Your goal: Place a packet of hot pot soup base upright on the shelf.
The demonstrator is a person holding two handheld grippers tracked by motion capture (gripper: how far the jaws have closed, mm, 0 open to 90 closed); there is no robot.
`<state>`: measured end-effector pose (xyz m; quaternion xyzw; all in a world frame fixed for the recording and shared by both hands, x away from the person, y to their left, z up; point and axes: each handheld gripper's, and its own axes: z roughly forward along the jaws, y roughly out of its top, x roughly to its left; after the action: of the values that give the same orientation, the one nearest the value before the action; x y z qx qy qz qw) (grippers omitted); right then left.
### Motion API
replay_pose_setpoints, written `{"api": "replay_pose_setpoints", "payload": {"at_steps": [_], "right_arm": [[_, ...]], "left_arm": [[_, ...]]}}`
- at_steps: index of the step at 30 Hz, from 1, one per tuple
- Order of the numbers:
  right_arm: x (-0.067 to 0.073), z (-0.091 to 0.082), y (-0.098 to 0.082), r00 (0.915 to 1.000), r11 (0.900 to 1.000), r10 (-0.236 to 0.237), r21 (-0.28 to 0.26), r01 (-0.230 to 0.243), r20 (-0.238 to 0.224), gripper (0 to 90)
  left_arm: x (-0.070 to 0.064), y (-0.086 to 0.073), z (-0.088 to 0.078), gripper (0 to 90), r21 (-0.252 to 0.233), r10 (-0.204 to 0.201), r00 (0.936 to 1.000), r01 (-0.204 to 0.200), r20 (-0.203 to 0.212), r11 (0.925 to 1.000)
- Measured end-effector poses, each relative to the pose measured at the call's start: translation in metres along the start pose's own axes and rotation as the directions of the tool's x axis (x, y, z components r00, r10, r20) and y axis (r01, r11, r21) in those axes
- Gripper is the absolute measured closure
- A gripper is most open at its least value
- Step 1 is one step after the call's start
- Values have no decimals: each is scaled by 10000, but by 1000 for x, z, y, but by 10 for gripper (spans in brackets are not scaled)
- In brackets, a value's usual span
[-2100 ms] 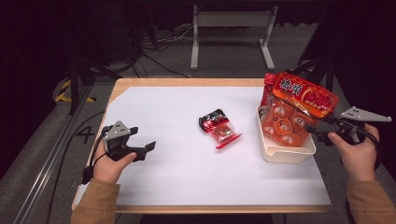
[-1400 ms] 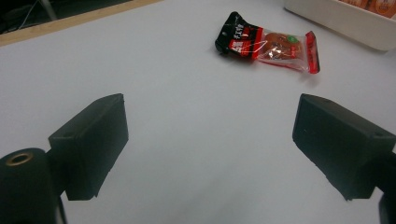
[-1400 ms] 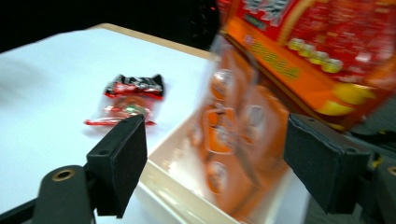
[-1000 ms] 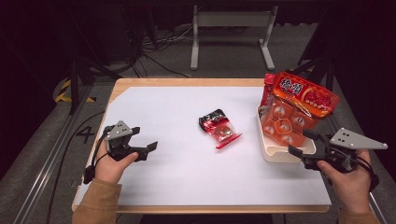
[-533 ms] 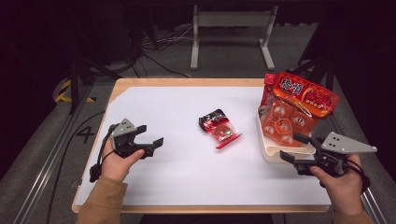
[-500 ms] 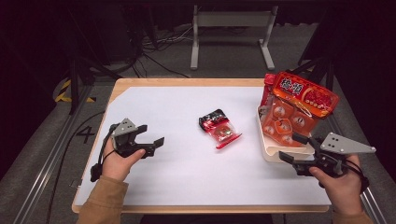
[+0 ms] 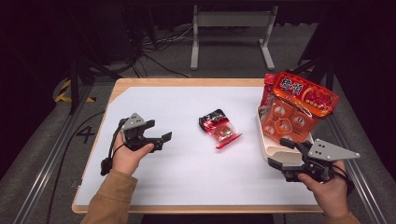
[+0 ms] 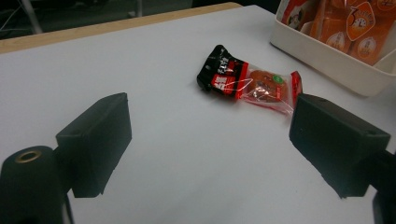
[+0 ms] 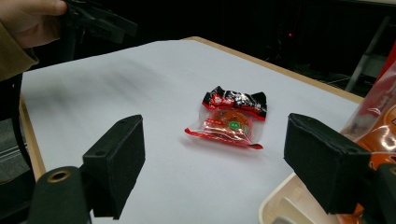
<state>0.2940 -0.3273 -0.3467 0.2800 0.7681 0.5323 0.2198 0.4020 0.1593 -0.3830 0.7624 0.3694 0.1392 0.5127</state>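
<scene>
White table [image 7: 154, 182] — a snack packet [image 7: 218, 129], label unreadable; left gripper [image 7: 158, 139] and right gripper [image 7: 279, 154] jaws wide open, empty.

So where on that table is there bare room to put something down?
Bare white sheet lies between the left gripper and the snack packet, and along the near edge. The right side is crowded: white bin, big bag, right gripper.

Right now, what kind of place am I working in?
Probably a lab or studio set up for recording, not a home: a wooden table with a white sheet on it, dark surroundings, loose cables on the grey floor, a metal stand behind, and yellow-black hazard tape.
</scene>
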Motion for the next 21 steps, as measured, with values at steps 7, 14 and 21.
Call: {"api": "replay_pose_setpoints", "payload": {"at_steps": [7, 14, 21], "right_arm": [[2, 3, -2, 9998, 9998, -173, -13, 173, -74, 217], [2, 4, -3, 9996, 9998, -209, -48, 208, -163, 216], [3, 4, -3, 9994, 9996, -274, -59, 273, -216, 217]], "left_arm": [[-3, 9, 26, 162, -95, -104, 9995, 106, 288, 9999], [-5, 19, 53, 171, -211, 11, 9994, -4, 335, 9998], [-2, 23, 81, 187, 15, -149, 9986, 148, 512, 9999]]}}
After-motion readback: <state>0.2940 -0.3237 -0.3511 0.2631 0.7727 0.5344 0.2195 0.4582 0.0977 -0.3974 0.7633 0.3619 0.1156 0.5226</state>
